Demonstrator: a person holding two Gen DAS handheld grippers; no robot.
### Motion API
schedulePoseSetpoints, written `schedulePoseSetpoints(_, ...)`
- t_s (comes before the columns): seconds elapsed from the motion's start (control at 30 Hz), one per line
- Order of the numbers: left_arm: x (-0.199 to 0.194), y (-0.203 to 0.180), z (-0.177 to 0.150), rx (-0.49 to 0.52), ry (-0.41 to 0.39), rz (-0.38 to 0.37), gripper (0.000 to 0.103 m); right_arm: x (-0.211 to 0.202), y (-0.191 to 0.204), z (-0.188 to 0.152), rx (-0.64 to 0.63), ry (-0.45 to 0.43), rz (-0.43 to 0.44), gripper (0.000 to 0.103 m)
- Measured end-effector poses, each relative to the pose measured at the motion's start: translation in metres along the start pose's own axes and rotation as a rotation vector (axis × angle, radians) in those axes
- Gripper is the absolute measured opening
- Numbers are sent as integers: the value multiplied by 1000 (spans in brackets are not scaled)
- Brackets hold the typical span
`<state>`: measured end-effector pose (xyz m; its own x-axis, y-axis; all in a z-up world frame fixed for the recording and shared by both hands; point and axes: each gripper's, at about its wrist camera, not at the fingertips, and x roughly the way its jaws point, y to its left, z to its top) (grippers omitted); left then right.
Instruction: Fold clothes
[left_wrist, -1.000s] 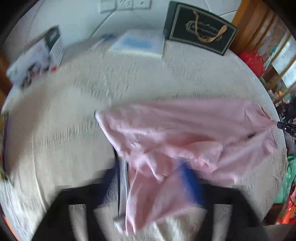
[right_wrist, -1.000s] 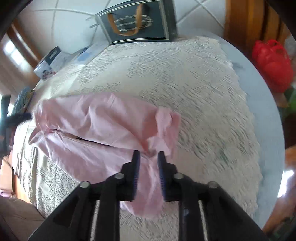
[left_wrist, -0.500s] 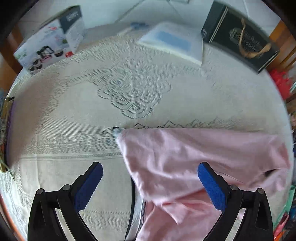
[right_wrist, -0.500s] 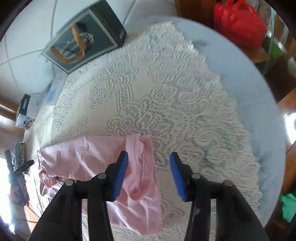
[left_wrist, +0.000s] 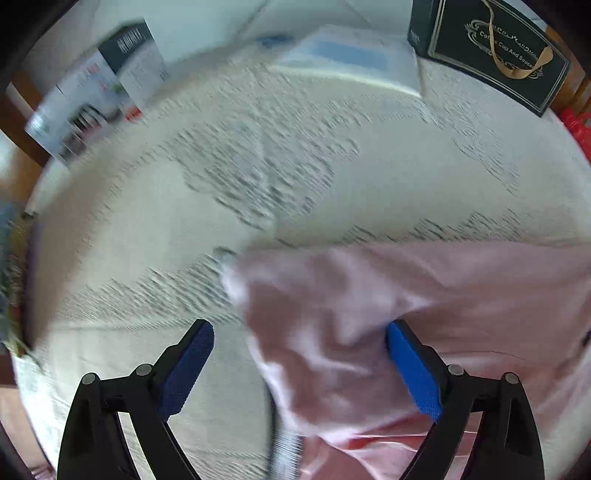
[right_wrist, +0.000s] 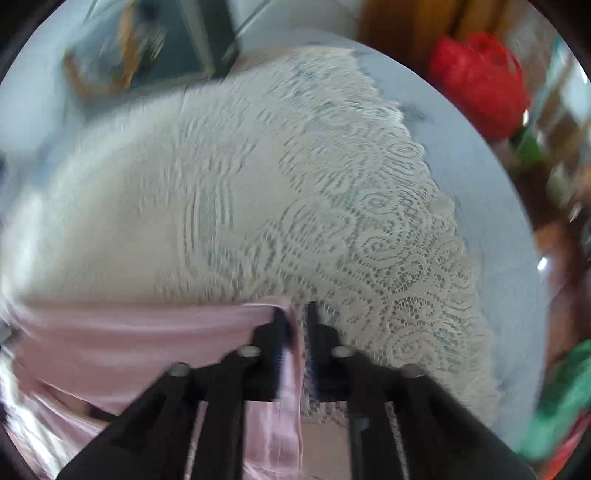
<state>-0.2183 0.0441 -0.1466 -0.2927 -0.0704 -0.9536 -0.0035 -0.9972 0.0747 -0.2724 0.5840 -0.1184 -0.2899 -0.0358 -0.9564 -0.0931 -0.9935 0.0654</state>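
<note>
Lace tablecloth, pink garment, dark gift box

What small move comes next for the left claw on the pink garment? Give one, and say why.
Probably close the left claw on the pink garment. Its blue pads stand wide apart with the cloth's rumpled end lying between them, while the right claw looks pinched on the opposite edge over the lace tablecloth. Both ends need a grip before folding.
</note>
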Motion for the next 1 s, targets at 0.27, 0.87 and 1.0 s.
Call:
schedulePoseSetpoints(0.27, -40, -7, -25, 4, -68, -88, 102, -60, 11, -24, -42, -123, 52, 47)
schedulePoseSetpoints(0.87, -44, -31, -89, 54, 26, -97, 96, -75, 13, -57, -7, -153, -86, 71)
schedulePoseSetpoints(1.0, -57, -33, -97, 40, -15, -109, 98, -72, 30, -61, -68, -120, -13, 71)
